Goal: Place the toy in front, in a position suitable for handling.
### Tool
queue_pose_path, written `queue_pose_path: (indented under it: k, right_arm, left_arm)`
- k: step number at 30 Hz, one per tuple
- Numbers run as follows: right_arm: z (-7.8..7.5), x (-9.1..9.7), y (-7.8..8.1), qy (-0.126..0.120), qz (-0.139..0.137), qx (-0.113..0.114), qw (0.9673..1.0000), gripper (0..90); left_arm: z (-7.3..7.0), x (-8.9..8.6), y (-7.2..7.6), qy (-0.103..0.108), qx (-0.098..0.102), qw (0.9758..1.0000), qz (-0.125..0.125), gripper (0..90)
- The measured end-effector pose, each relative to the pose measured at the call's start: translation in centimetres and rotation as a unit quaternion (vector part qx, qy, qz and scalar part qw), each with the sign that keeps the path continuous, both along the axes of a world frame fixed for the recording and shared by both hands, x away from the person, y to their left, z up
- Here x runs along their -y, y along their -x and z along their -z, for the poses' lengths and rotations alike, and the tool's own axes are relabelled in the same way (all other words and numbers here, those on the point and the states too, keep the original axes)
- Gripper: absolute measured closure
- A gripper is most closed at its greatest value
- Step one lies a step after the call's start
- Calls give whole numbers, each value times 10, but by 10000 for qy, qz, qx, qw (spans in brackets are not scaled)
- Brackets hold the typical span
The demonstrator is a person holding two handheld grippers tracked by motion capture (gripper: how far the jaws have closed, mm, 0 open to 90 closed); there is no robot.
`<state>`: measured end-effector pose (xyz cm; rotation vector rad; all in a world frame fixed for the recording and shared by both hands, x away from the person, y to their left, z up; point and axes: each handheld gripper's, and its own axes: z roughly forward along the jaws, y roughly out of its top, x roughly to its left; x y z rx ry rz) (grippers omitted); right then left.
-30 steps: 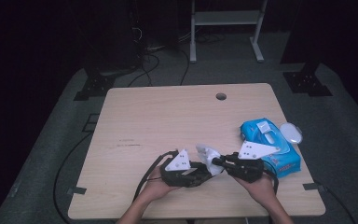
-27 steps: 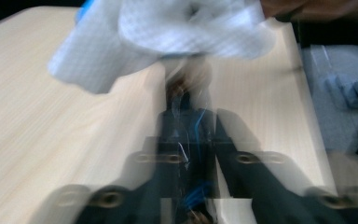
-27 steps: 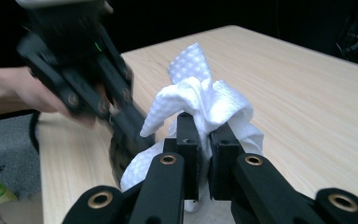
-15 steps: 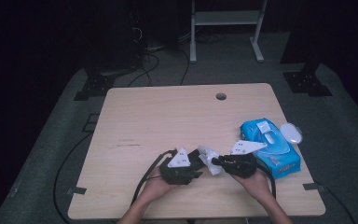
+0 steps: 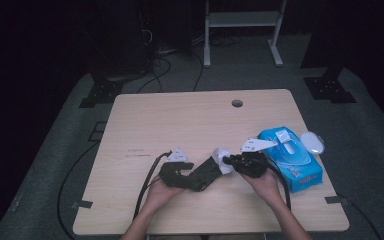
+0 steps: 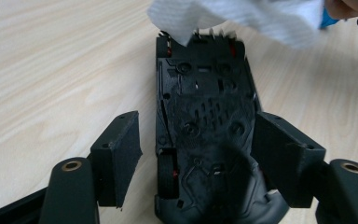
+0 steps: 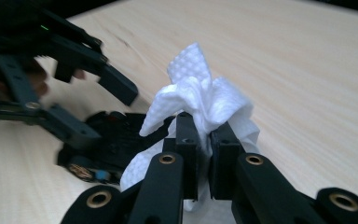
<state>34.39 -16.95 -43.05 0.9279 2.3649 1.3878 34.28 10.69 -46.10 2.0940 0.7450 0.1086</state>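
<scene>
A black toy car (image 6: 205,93) lies upside down on the wooden table (image 5: 180,125). It sits between the jaws of my left gripper (image 6: 198,126), which stand apart; the left jaw is clear of the car's side. In the high view the car (image 5: 205,172) points up and right from the left gripper (image 5: 192,175). My right gripper (image 7: 204,126) is shut on a crumpled white wipe (image 7: 196,88). It holds the wipe (image 5: 221,154) at the car's far end, where it overhangs the car's tip (image 6: 233,18). The right gripper (image 5: 228,161) comes in from the right.
A blue pack of wipes (image 5: 290,155) lies near the table's right edge, with a white oval lid (image 5: 312,142) beside it. A cable hole (image 5: 237,103) sits near the far edge. Cables trail from both grippers towards the person.
The right gripper has moved left with the wipe, up to the car's end. The left gripper has drawn back to the left, so more of the car shows.
</scene>
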Motion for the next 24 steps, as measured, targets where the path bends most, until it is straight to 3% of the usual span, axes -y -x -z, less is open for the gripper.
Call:
queue_pose_path:
  k: [8, 17, 24]
  right_arm:
    - [17, -5, -6, 399, -12, -267, 9988, 841]
    - [19, -6, -5, 452, -42, -333, 9984, 841]
    - [16, -7, -5, 519, -146, -343, 9980, 840]
  left_arm:
    - [4, -1, -1, 85, -228, 9997, -3, 291]
    - [7, 3, -2, 139, -412, 9991, 10, 273]
    - [6, 6, -1, 65, -380, 9992, 88, 335]
